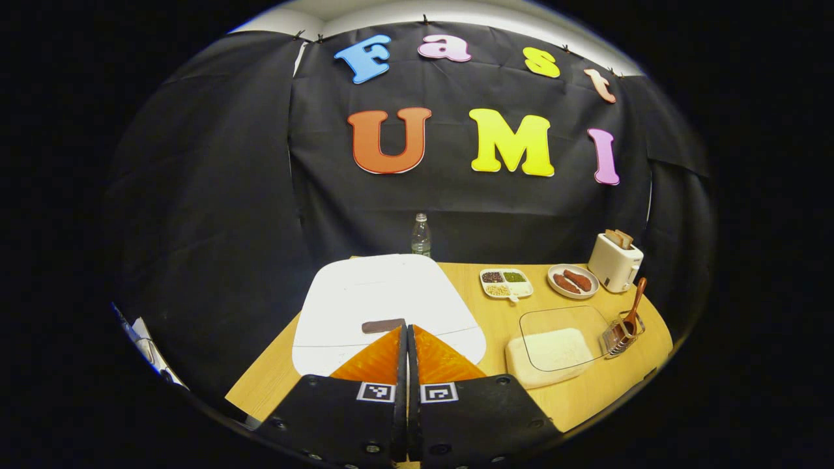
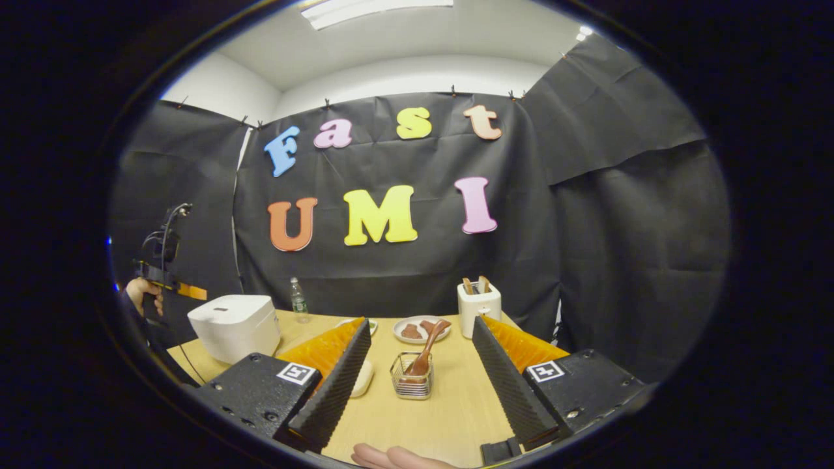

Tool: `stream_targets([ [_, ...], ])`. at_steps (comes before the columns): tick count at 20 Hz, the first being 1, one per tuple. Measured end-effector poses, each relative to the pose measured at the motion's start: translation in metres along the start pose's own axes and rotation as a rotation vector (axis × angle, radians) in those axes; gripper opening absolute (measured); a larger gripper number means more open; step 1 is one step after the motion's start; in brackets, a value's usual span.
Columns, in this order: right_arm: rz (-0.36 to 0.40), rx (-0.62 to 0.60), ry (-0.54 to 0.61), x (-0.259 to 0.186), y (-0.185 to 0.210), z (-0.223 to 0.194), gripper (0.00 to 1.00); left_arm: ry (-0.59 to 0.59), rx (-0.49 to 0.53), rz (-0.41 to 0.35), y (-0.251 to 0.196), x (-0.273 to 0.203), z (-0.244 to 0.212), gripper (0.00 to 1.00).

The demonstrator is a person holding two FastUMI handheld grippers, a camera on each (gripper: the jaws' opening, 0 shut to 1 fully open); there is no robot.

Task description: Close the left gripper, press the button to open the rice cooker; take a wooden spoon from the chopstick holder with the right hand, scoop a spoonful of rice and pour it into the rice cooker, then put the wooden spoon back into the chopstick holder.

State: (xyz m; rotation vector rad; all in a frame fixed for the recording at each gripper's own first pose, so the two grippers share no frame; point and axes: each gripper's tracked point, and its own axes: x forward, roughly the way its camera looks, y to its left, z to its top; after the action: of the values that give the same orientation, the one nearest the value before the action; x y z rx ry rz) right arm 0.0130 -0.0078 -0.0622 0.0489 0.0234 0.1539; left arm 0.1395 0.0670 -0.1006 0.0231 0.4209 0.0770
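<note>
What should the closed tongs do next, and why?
Probably ease the left tongs forward and down onto the dark button on the rice cooker. The fingers are already shut and sit just short of that button, and the lid is still down. The right tongs wait open, facing the wooden spoon.

No text, brand or number can be read on anything on the worktop. The only sign-like marks are the square black-and-white coded tags: two on the left hand-held gripper (image 1: 407, 332), just behind its orange fingers, and one on each finger base of the right hand-held gripper (image 2: 420, 339). They carry no letters.
</note>
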Motion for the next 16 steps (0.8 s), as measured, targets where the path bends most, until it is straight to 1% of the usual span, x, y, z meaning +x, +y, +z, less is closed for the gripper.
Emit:
stream_targets([
  [1,0.006,-0.018,0.000,0.003,0.001,-0.004,1.00,0.017,0.003,0.016,0.003,0.010,-0.001,0.00],
  [2,0.008,-0.031,-0.001,0.006,0.001,-0.008,0.98,0.030,0.010,0.039,0.007,0.020,-0.001,0.00],
  [3,0.009,-0.039,0.003,0.009,-0.001,-0.012,1.00,0.042,0.014,0.064,0.014,0.025,-0.002,0.00],
  [4,0.009,-0.040,0.014,0.012,-0.002,-0.018,0.98,0.045,0.010,0.083,0.018,0.033,-0.002,0.08],
  [5,0.012,-0.036,0.026,0.015,-0.003,-0.023,1.00,0.033,0.000,0.109,0.024,0.040,0.001,0.00],
  [6,0.010,-0.031,0.039,0.019,-0.006,-0.028,0.98,0.032,-0.015,0.116,0.026,0.046,0.002,0.00],
  [7,0.003,-0.025,0.054,0.023,-0.010,-0.034,0.98,0.047,-0.040,0.110,0.025,0.048,-0.004,0.00],
  [8,-0.003,-0.019,0.069,0.026,-0.013,-0.039,1.00,0.063,-0.065,0.102,0.022,0.050,-0.008,0.00],
  [9,-0.006,-0.016,0.081,0.029,-0.016,-0.043,0.98,0.076,-0.083,0.097,0.022,0.052,-0.010,0.00],
  [10,-0.009,-0.012,0.087,0.030,-0.018,-0.046,1.00,0.081,-0.089,0.097,0.022,0.055,-0.012,0.00],
  [12,0.007,-0.021,0.073,0.031,-0.016,-0.046,1.00,0.097,-0.088,0.088,0.020,0.056,-0.017,0.00],
  [15,0.015,-0.021,0.092,0.036,-0.015,-0.054,1.00,0.115,-0.063,0.082,0.014,0.052,-0.019,0.00],
  [16,0.019,-0.015,0.096,0.037,-0.014,-0.056,1.00,0.126,-0.053,0.094,0.016,0.053,-0.021,0.00],
])
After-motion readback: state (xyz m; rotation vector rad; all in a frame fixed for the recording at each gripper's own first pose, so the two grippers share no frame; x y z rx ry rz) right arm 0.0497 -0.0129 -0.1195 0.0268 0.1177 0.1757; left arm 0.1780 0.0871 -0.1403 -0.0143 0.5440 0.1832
